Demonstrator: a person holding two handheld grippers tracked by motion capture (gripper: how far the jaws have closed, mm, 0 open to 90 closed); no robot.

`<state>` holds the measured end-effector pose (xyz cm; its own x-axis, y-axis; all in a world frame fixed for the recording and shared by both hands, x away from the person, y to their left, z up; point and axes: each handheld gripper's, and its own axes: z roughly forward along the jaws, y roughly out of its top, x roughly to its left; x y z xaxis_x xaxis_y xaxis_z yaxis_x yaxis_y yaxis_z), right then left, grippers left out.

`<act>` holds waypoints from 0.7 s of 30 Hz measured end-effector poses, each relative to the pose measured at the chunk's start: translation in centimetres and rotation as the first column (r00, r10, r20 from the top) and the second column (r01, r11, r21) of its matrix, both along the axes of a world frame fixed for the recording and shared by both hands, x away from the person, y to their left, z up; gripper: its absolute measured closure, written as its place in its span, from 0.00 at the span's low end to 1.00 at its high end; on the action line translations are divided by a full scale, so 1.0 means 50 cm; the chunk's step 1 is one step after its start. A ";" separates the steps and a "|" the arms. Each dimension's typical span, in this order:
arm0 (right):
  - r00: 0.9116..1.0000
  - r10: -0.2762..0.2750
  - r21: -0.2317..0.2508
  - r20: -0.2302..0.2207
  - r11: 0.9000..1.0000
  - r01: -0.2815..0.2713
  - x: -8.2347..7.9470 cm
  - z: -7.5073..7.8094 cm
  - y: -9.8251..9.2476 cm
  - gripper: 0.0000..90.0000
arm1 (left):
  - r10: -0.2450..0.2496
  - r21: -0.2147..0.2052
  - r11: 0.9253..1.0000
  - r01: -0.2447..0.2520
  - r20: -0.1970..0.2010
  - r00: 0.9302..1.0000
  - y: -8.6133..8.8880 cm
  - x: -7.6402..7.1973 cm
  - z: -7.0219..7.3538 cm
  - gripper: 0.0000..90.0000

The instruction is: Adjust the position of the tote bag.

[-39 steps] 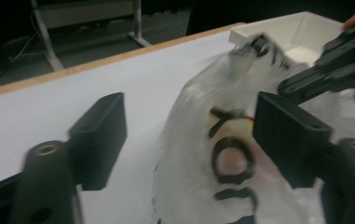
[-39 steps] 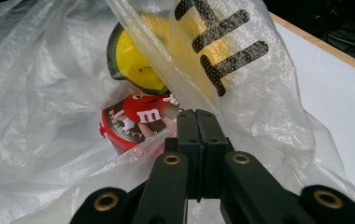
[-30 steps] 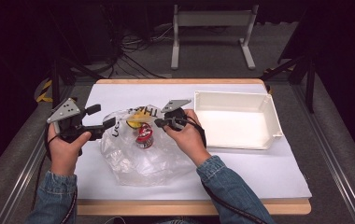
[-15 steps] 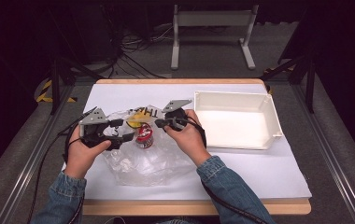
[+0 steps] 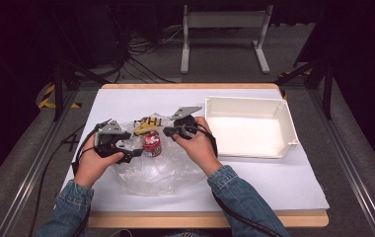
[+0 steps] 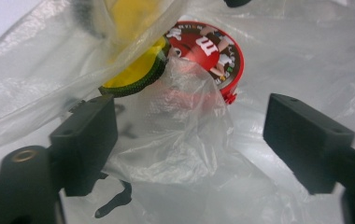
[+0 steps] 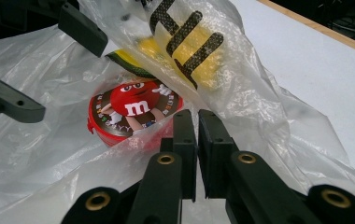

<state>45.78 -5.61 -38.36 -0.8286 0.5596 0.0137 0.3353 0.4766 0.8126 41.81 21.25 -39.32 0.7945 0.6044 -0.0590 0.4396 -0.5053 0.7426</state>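
A clear plastic bag (image 5: 161, 170) lies on the white table sheet (image 5: 274, 182). Inside it are a red M&M's can (image 5: 151, 143) and a yellow item (image 5: 143, 129). My right gripper (image 5: 167, 131) is shut on the bag's film beside the can and holds its printed flap up; in the right gripper view the jaws (image 7: 196, 126) meet just in front of the can (image 7: 131, 112). My left gripper (image 5: 133, 147) is open at the can's left, and its jaws have just been opening. In the left gripper view (image 6: 189, 135), crumpled film lies loose between them, with the can (image 6: 208, 49) just beyond.
A white plastic tray (image 5: 247, 106) stands at the right of the table, close to my right hand. Cables trail from both grippers off the table's left and front. A metal stand's legs (image 5: 225, 29) are on the floor behind the table.
My left hand has come in from the bag's left and dropped lower, so its gripper now sits beside the can. The right hand and the bag flap have kept still.
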 end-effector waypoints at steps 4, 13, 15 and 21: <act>1.000 0.000 0.000 -0.001 1.000 0.000 0.000 -0.002 -0.001 0.95 | -0.019 0.031 0.999 0.019 0.015 1.000 0.001 0.001 -0.003 0.47; 1.000 -0.004 0.003 0.007 1.000 0.004 0.003 -0.001 -0.001 0.94 | 0.007 0.006 1.000 -0.008 0.092 0.996 0.022 -0.002 0.016 0.99; 1.000 -0.016 0.007 0.017 1.000 0.016 0.006 0.000 0.000 0.90 | 0.062 -0.036 0.998 -0.058 0.132 0.989 0.042 0.000 0.025 1.00; 0.997 -0.055 0.033 0.053 0.998 0.053 0.018 0.003 0.003 0.76 | 0.157 -0.130 0.983 -0.134 0.187 0.970 0.072 0.006 0.035 0.99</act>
